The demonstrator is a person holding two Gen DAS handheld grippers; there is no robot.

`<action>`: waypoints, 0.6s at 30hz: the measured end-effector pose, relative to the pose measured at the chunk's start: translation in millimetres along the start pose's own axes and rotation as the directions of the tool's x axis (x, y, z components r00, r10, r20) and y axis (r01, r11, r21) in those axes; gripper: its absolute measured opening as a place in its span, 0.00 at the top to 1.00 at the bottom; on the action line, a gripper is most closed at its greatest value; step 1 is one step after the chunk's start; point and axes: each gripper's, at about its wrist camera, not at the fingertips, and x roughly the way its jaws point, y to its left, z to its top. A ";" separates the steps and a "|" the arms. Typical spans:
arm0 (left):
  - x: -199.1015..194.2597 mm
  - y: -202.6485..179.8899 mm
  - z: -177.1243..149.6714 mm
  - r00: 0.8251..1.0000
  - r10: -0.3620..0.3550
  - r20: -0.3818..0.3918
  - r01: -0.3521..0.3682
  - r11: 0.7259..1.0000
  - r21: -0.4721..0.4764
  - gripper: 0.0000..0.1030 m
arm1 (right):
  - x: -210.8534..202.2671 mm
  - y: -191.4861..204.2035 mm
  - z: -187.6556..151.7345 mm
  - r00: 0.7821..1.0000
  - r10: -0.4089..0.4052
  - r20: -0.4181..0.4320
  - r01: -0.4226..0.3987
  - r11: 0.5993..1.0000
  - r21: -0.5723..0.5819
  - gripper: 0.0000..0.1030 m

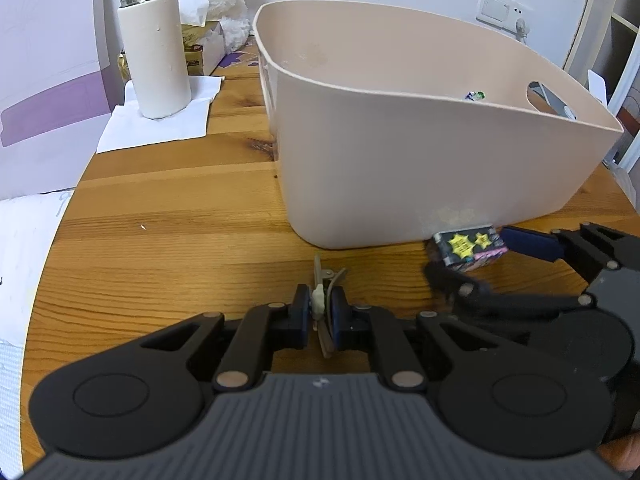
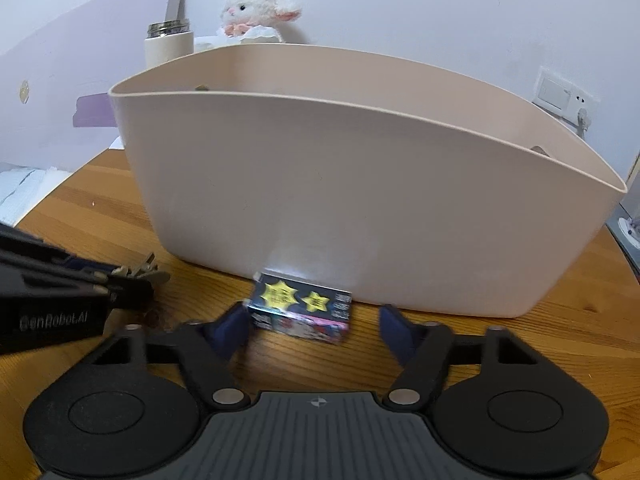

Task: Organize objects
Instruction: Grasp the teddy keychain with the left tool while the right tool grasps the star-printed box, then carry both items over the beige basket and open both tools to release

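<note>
The left gripper pinches a small beige metal hair clip; the right gripper stands wide around a small black cardboard box with yellow stars beside the beige plastic bin: centre it, then squeeze gently

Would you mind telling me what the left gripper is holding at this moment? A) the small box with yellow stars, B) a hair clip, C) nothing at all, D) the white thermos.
B: the left gripper is shut on a hair clip, while the small box with yellow stars lies on the wooden table between the open fingers of the right gripper.
</note>
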 end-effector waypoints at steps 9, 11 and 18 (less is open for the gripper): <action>-6.7 -9.4 -5.4 1.000 -0.014 0.020 0.014 1.000 0.012 0.88 | -10.2 -12.1 -2.1 1.000 0.000 -0.011 -0.001 1.000 -0.002 0.54; -10.3 -12.6 -5.8 0.999 -0.019 0.027 0.019 1.000 0.017 0.88 | -16.3 -16.9 -3.6 1.000 0.002 -0.012 -0.002 1.000 0.001 0.54; -28.1 -22.3 -5.3 0.998 -0.028 0.063 0.026 0.999 0.040 0.88 | -43.6 -32.4 -3.7 1.000 0.023 0.004 -0.023 1.000 0.016 0.55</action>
